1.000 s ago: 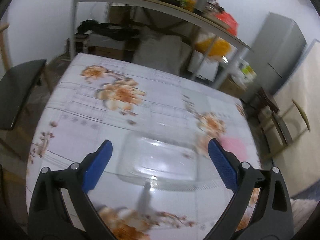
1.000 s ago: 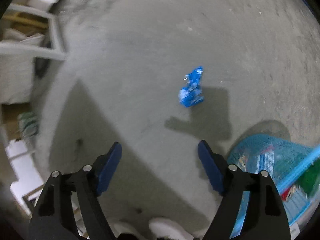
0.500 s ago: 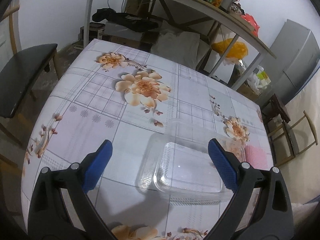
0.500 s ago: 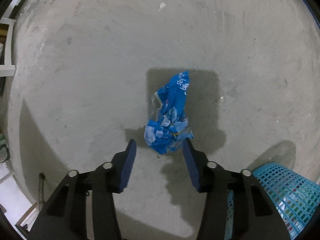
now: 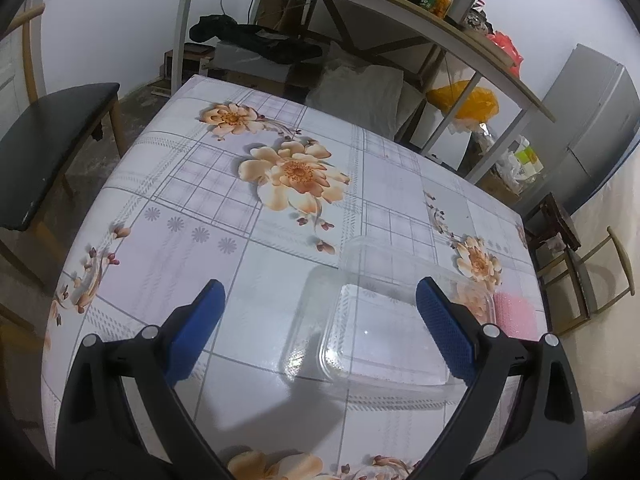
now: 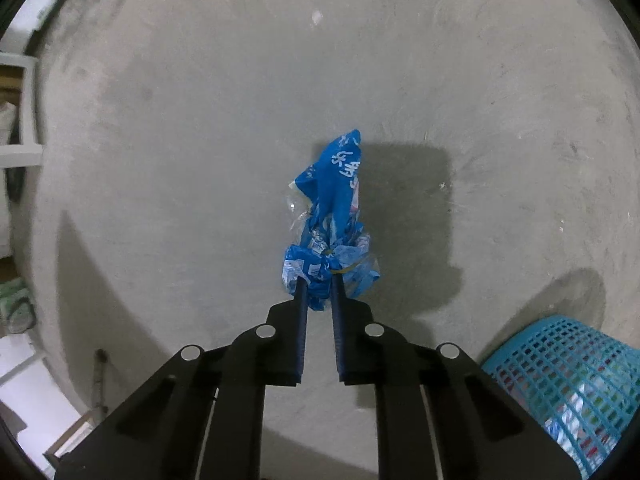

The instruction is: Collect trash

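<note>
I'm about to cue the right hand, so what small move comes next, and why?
Probably finish the squeeze, then lift straight up. The right gripper is closing with the near end of the crumpled blue wrapper between its pads, the rest lying on the concrete floor. The blue mesh basket sits close to the right for the drop.

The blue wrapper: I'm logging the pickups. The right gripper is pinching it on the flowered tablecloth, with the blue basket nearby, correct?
Not the tablecloth. The right wrist view shows the right gripper closing on the blue wrapper on the bare concrete floor, blue basket nearby.
</note>
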A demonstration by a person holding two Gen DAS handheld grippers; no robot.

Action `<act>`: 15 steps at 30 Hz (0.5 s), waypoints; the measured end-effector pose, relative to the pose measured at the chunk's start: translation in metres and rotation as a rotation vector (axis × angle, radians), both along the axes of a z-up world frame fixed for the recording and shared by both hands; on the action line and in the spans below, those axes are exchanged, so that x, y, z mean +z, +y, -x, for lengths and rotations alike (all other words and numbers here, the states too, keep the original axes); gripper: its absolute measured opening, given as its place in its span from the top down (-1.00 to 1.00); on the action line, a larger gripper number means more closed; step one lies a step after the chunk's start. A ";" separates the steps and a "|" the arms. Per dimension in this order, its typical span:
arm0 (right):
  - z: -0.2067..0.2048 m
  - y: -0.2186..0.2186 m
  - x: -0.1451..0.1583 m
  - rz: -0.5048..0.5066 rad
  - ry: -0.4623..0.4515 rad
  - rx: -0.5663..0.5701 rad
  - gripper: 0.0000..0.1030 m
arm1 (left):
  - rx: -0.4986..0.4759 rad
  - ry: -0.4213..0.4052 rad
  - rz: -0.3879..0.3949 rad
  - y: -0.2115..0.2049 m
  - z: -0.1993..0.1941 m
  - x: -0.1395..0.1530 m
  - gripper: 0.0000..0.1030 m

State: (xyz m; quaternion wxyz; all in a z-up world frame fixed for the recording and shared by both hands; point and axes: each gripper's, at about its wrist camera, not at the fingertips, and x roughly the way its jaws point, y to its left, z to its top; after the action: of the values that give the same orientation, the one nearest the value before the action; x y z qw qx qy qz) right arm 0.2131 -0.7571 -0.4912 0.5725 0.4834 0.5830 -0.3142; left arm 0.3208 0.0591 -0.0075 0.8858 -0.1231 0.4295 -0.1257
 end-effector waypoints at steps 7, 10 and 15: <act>0.055 0.047 0.186 0.236 -0.208 0.204 0.78 | -0.040 -0.061 0.022 0.001 0.008 0.013 -0.79; 0.104 0.064 0.243 0.342 -0.207 0.235 0.77 | -0.068 -0.089 0.031 -0.002 0.012 0.014 -0.79; 0.175 0.083 0.253 0.328 -0.109 0.158 0.77 | -0.108 -0.104 0.118 -0.005 0.019 0.016 -0.79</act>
State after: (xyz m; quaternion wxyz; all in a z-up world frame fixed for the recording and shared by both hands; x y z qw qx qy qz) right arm 0.0380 -0.6745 -0.2384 0.6971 0.3527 0.5281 -0.3326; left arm 0.3021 0.0537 0.0083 0.8900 -0.1453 0.3806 -0.2045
